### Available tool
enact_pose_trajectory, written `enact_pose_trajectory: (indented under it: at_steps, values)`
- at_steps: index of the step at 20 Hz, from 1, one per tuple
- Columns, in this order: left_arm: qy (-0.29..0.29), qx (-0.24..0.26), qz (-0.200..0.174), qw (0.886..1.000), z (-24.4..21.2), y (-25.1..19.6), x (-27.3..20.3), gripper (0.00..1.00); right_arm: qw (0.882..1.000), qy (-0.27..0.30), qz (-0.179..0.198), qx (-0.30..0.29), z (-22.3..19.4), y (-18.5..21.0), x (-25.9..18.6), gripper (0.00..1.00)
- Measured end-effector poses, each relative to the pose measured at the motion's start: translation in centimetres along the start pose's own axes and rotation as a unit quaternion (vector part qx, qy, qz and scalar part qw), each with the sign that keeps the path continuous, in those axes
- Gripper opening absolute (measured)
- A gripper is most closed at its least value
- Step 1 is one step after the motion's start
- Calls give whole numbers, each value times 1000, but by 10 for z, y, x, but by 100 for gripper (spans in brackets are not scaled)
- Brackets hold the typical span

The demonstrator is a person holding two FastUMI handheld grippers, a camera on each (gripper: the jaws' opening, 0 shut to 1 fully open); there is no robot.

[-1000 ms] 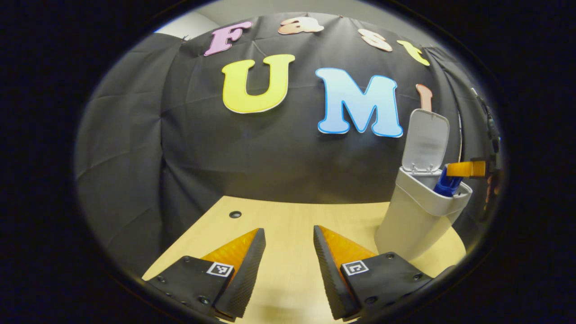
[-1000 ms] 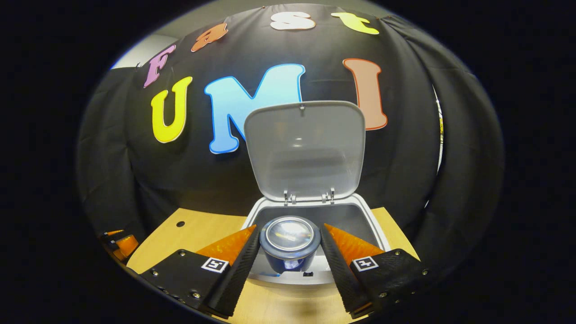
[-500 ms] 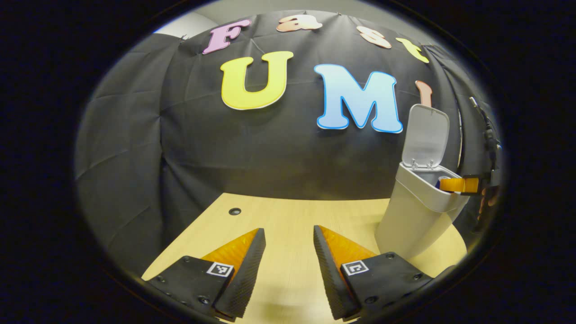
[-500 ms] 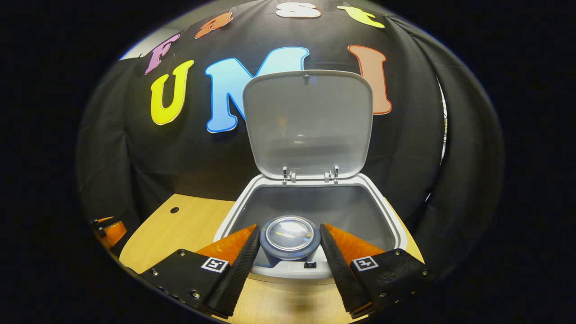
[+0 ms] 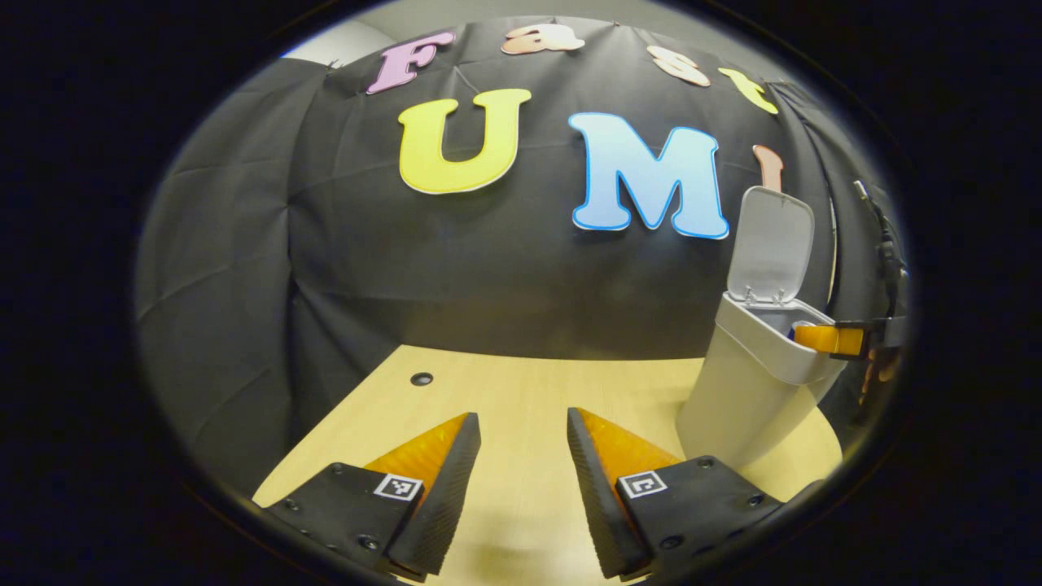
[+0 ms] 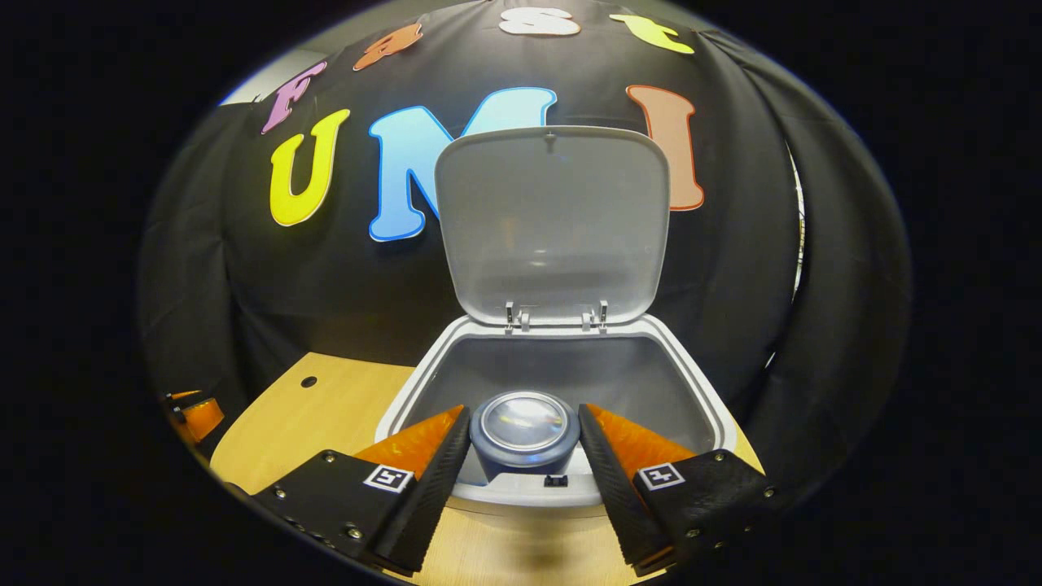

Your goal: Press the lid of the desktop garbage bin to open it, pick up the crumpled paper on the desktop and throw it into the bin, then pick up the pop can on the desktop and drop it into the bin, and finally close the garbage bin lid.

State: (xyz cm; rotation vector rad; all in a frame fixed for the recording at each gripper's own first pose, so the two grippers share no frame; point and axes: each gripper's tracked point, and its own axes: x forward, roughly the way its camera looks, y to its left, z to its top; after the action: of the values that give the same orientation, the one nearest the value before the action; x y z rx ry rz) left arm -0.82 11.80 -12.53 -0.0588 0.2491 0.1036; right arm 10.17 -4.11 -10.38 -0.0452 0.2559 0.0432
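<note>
Pale grey plastic makes up the small desktop garbage bin (image 6: 692, 399), whose square mouth takes the lower middle of the right gripper view. Its hinged grey lid (image 6: 553, 224) stands upright behind the opening, at the centre of the frame, fixed by two small hinges at the bin's back rim. The right gripper (image 6: 523, 443) sits at the bottom of that view with both fingers pressed against the sides of a dark blue pop can with a silvery end (image 6: 523, 427). The can's shiny end faces the camera, and the can is held just over the near edge of the bin's open mouth, above the front rim. A light wooden desktop (image 6: 301, 419) shows at the lower left, with a small dark round hole (image 6: 308, 381) in it.

In the left gripper view the left gripper (image 5: 523, 456) is at the bottom centre, its fingers spread apart with nothing between them, over bare wood of the desktop (image 5: 505, 391). The bin (image 5: 749, 399) stands at the right of that frame, lid (image 5: 769, 244) raised. At the bin's top edge, far right, one finger of the right gripper (image 5: 822, 338) reaches over the rim, with a sliver of the blue can (image 5: 793, 331) beside it.
</note>
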Motion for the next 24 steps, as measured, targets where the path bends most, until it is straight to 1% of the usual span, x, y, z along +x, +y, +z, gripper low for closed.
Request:
enact_pose_trajectory:
  at_steps: [24]
  values:
    - [4, 4, 1, 1000, -2, -2, -7, 72, 1000, -15, -1, -2, 2, -1, 0, 86]
